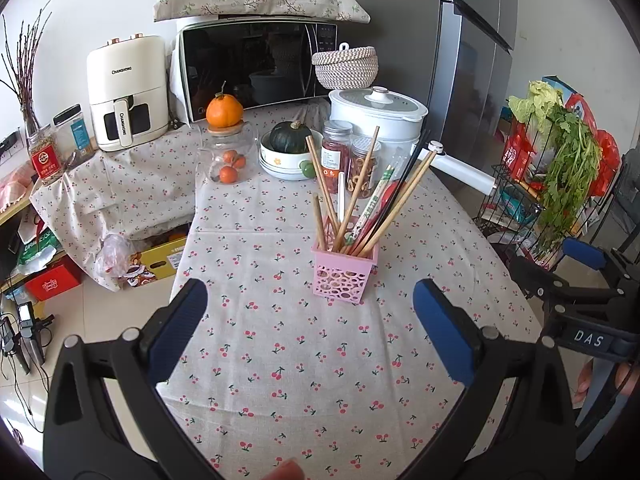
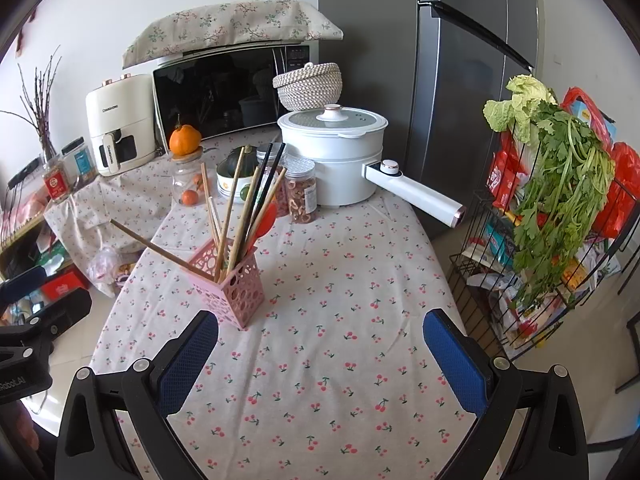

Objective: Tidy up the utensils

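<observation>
Left wrist: left hand-held gripper (image 1: 310, 300) spread wide, empty, above worktop (image 1: 280, 380); pink holder (image 1: 345, 276) with chopsticks (image 1: 352, 200) stood mid-worktop just ahead | Right wrist: right hand-held gripper (image 2: 320, 330) gaped, empty; pink holder (image 2: 232, 284) ahead-left, chopsticks (image 2: 230, 212) upright inside.

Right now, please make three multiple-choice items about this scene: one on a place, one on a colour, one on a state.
1. Where does the large orange sit?
A. on the glass jar's lid
B. in the woven basket
C. on the microwave

2. What colour is the utensil holder?
A. green
B. pink
C. black

3. How are the left claw and right claw?
A. both shut on chopsticks
B. one open, one shut
C. both open, empty

Answers: 1 A, it rests on the glass jar; 2 B, its perforated walls are pink; 3 C, the pads stand wide apart with nothing between.
</observation>
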The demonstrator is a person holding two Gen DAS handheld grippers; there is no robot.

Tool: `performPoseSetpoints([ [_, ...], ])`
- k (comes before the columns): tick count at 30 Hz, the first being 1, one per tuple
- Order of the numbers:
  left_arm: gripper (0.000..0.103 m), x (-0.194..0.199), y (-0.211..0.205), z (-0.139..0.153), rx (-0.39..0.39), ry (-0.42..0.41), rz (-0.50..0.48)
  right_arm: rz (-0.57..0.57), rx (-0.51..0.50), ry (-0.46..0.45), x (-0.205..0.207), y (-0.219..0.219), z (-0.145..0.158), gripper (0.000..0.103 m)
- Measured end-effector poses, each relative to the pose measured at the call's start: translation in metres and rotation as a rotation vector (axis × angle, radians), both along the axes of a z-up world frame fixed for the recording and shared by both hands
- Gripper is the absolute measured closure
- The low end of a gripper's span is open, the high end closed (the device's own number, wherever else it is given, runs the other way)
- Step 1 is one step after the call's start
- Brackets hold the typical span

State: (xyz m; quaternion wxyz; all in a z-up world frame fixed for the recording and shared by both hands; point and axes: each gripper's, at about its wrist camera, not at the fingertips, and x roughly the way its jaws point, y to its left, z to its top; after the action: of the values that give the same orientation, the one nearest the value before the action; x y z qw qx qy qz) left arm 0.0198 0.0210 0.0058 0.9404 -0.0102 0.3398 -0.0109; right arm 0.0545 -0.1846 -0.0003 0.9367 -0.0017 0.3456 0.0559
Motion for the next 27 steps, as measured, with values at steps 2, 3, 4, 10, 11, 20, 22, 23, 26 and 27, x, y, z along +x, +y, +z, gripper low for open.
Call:
performPoseSetpoints([
  [2, 0.001, 0.0000, 0.0000, 0.0000, -0.001, 0.000, 0.000, 0.000, -0.001, 0.001, 0.0001, -0.0002, -0.0002, 0.000],
  [3, 0.001, 0.0000, 0.0001, 0.0000, -0.001, -0.001, 0.000, 0.000, -0.001, 0.001, 0.0001, -0.0003, -0.0002, 0.000],
  [4, 0.001, 0.0000, 0.0001, -0.0002, 0.000, -0.001, 0.001, 0.000, -0.001, 0.002, 0.0001, -0.0004, -0.0002, 0.000],
  [10, 0.001, -0.0005, 0.0011, -0.0011, 0.005, -0.001, 0.001, -0.002, 0.003, 0.009, 0.0004, 0.0010, 0.0007, 0.000],
  [11, 0.001, -0.0007, 0.0012, -0.0012, 0.005, -0.001, 0.001, -0.002, 0.003, 0.009, 0.0007, 0.0010, 0.0007, 0.000],
  [20, 0.001, 0.0000, 0.0019, -0.0016, 0.004, 0.005, 0.006, -0.005, -0.001, 0.009, 0.0010, 0.0014, -0.0008, 0.000],
  [22, 0.001, 0.0002, 0.0018, -0.0019, 0.003, 0.009, 0.004, -0.006, -0.002, 0.009, 0.0010, 0.0016, -0.0011, 0.000],
  [23, 0.001, 0.0001, 0.0017, -0.0021, 0.002, 0.010, 0.003, -0.006, -0.002, 0.009, 0.0011, 0.0015, -0.0011, 0.000],
  [26, 0.001, -0.0005, 0.0005, -0.0031, 0.001, 0.014, -0.004, -0.005, -0.002, 0.011, 0.0015, 0.0011, -0.0017, 0.000],
  [27, 0.001, 0.0000, 0.0002, -0.0038, 0.000, 0.017, -0.007, -0.005, -0.003, 0.012, 0.0018, 0.0005, -0.0025, 0.000],
])
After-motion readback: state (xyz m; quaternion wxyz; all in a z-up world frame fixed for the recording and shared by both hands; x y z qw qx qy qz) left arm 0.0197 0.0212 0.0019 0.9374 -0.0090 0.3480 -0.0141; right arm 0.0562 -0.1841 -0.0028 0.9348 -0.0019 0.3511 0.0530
